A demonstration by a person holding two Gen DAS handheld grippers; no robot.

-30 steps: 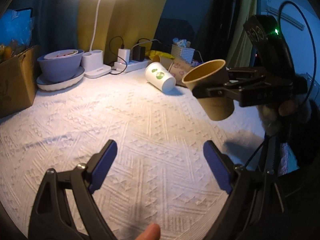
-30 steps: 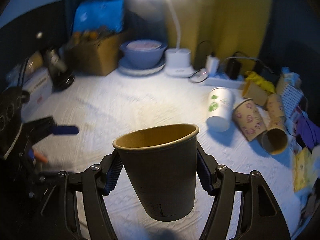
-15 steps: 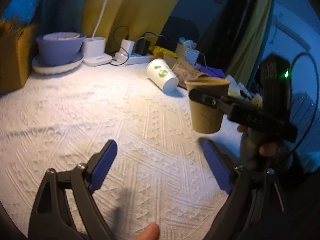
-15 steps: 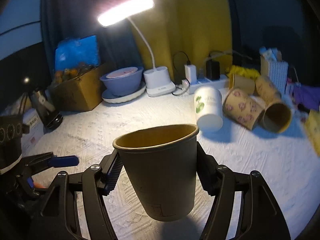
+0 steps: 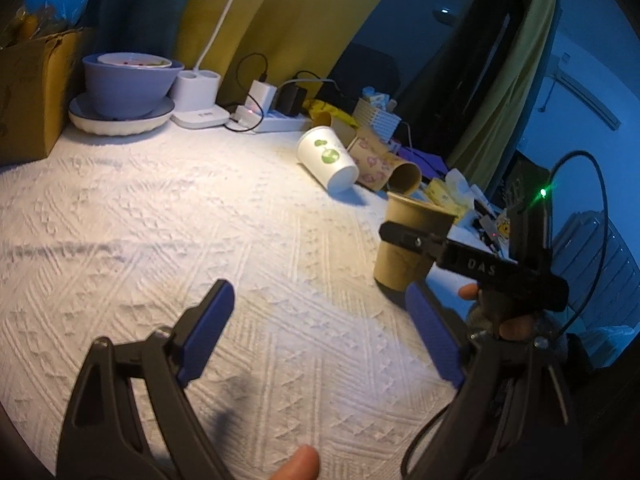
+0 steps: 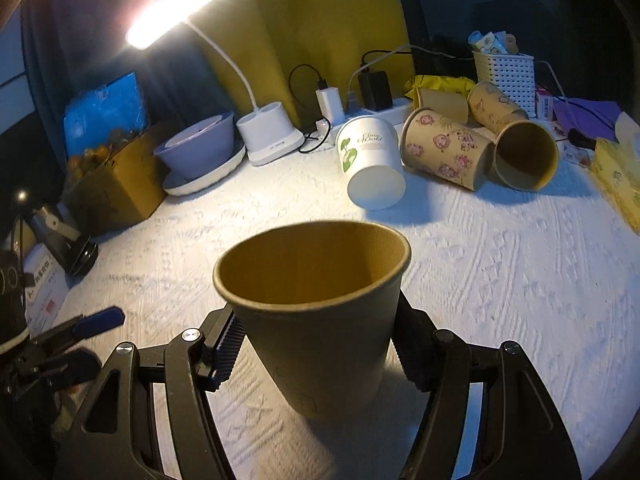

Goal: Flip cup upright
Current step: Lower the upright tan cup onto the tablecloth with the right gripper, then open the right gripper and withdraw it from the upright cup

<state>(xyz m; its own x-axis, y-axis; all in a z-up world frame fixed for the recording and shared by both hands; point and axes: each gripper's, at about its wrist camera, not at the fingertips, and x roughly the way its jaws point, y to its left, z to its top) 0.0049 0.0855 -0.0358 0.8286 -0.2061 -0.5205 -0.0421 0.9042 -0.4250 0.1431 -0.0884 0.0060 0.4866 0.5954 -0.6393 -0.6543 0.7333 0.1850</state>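
Note:
A plain brown paper cup [image 6: 316,320] stands upright, mouth up, between the fingers of my right gripper [image 6: 318,354], which is shut on it. Its base is at or just above the white textured cloth [image 6: 500,280]. In the left wrist view the same cup [image 5: 408,248] shows at the right with the right gripper's black finger [image 5: 416,240] across it. My left gripper [image 5: 320,320] is open and empty, low over the cloth, to the left of the cup.
A white cup with green print [image 6: 370,160], a floral cup [image 6: 444,152] and more brown cups [image 6: 524,156] lie on their sides at the back. A desk lamp [image 6: 272,132], power strip [image 5: 276,120], purple bowl on a plate [image 5: 124,92], cardboard box [image 5: 32,92] and white basket [image 6: 504,72] line the far edge.
The right gripper has turned the brown cup from tilted to upright and lowered it to the cloth. The left gripper stays open and has shifted a little.

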